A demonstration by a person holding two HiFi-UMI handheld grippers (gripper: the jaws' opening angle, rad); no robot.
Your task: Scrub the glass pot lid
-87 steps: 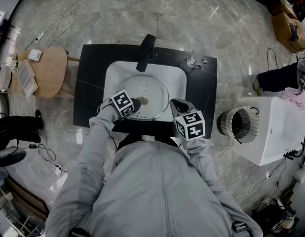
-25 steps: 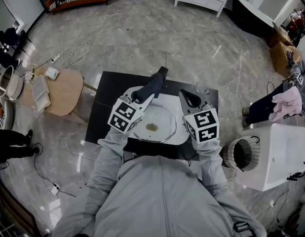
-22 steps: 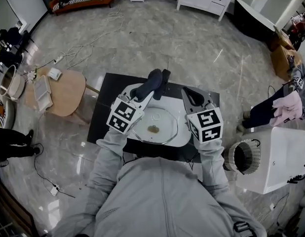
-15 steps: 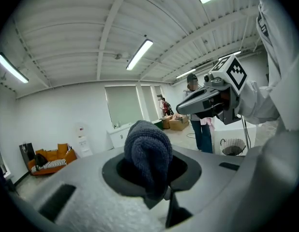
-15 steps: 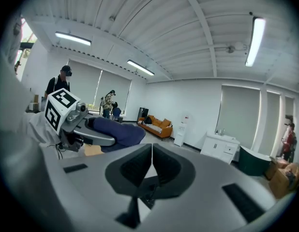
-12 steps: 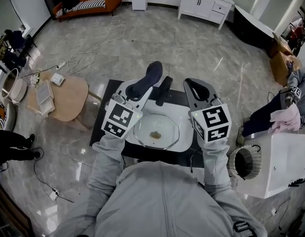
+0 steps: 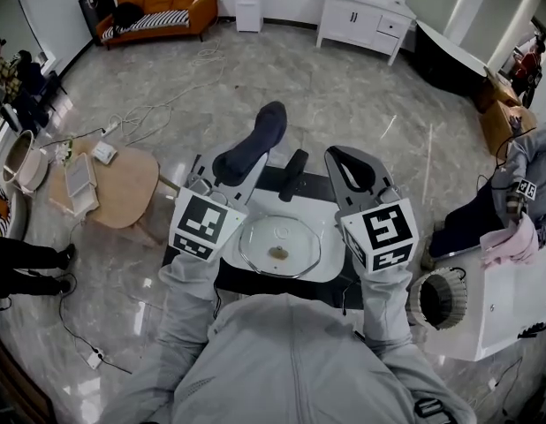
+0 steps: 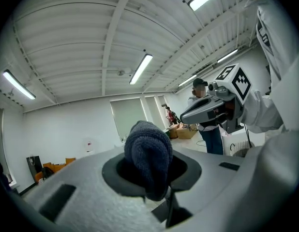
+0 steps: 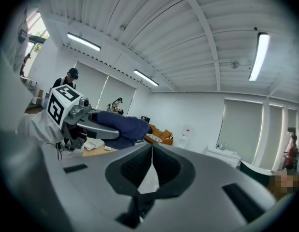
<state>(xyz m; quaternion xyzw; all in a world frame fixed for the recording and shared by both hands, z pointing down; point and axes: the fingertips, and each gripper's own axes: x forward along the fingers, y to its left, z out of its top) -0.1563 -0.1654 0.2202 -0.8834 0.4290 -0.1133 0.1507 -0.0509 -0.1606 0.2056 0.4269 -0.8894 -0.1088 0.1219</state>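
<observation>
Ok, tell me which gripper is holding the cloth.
The left gripper: it is shut on a dark blue cloth, while the right gripper is shut with nothing between its jaws.

Light grey zip-up jacket (image 7: 291,360), long sleeves. The left gripper (image 8: 147,164) and right gripper (image 9: 151,153) are pale grey plastic with black pads; left cube (image 7: 200,228) and right cube (image 7: 381,234) are white with black square markers.

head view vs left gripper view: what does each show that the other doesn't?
Head view only: the round glass pot lid lying in the white sink basin, and the black faucet behind it. Left gripper view only: the ceiling's strip lights. Both: the left gripper shut on a dark blue knitted cloth, and the right gripper with its marker cube.
</observation>
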